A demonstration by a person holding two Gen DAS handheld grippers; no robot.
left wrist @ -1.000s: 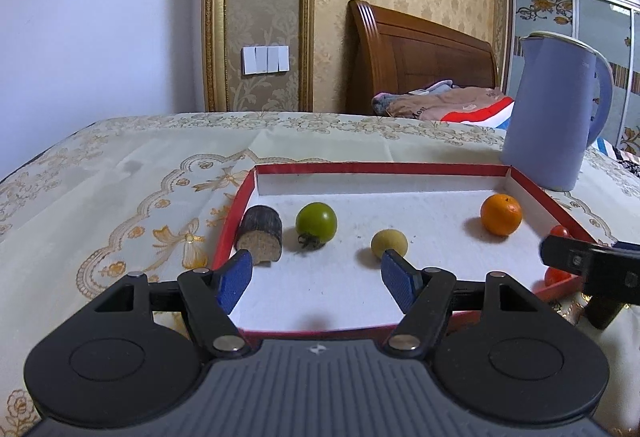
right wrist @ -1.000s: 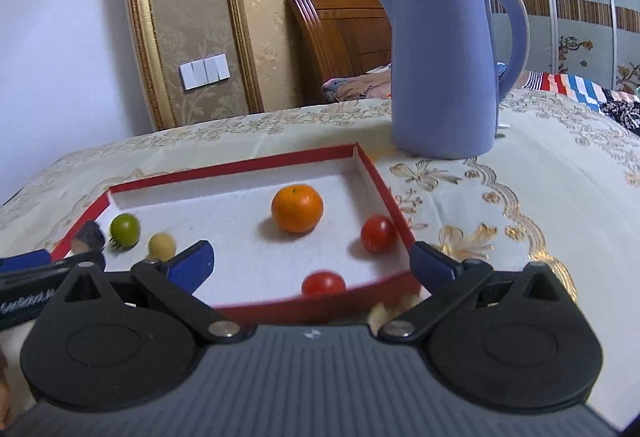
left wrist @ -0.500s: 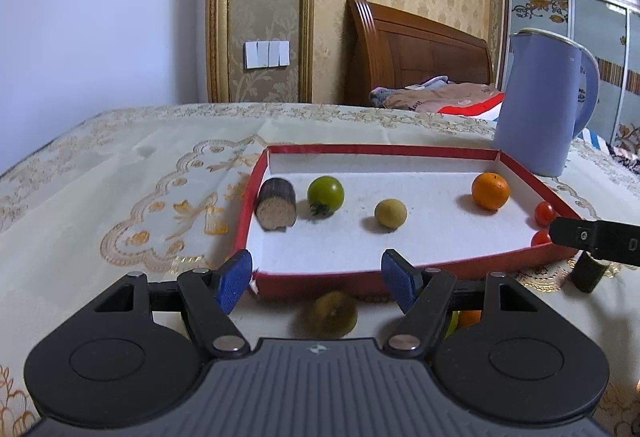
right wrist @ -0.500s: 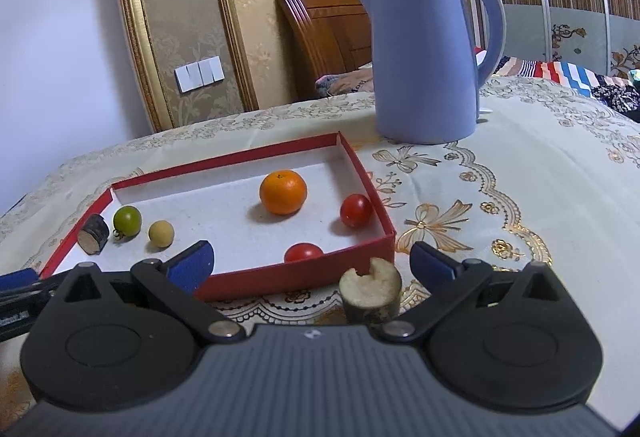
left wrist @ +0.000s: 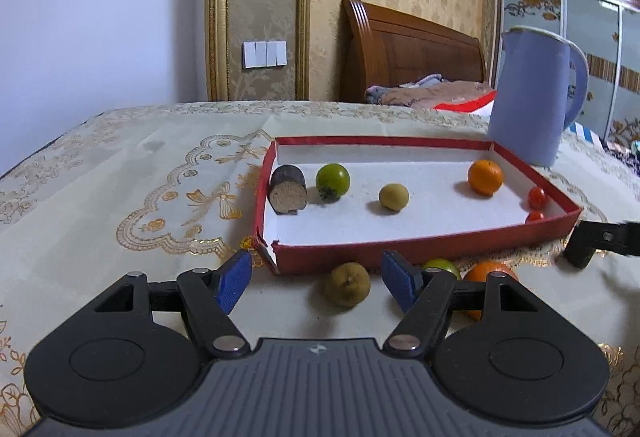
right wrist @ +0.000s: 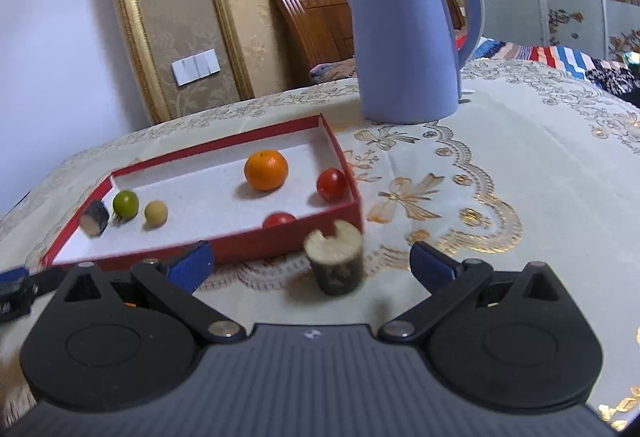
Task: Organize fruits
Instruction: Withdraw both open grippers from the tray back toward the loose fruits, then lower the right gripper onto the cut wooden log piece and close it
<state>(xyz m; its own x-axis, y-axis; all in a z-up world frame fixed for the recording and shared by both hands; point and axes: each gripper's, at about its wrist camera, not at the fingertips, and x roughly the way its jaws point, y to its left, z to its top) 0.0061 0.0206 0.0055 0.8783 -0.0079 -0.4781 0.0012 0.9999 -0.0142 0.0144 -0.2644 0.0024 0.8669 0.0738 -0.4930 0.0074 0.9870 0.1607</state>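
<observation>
A red tray [left wrist: 420,249] [right wrist: 248,245] holds a dark cut stick piece [left wrist: 289,190], a green fruit [left wrist: 333,177], a tan fruit [left wrist: 394,198], an orange [left wrist: 485,177] [right wrist: 266,170] and two red tomatoes [left wrist: 537,198] [right wrist: 331,184]. On the cloth in front lie a brown-green fruit [left wrist: 347,284], a green fruit [left wrist: 442,265] and an orange [left wrist: 490,271]. My left gripper [left wrist: 316,279] is open, the brown-green fruit between its fingers. My right gripper [right wrist: 310,265] is open around an upright cut stick piece [right wrist: 336,263].
A blue kettle [left wrist: 532,97] [right wrist: 408,37] stands behind the tray's right end. The table carries an embroidered cream cloth [left wrist: 120,197]. A wooden headboard [left wrist: 408,49] and bedding lie beyond. The right gripper's finger [left wrist: 604,237] shows at the left view's right edge.
Both grippers have pulled back from the tray and lowered. The loose fruits and the stick piece in front of the tray came into view between the fingers.
</observation>
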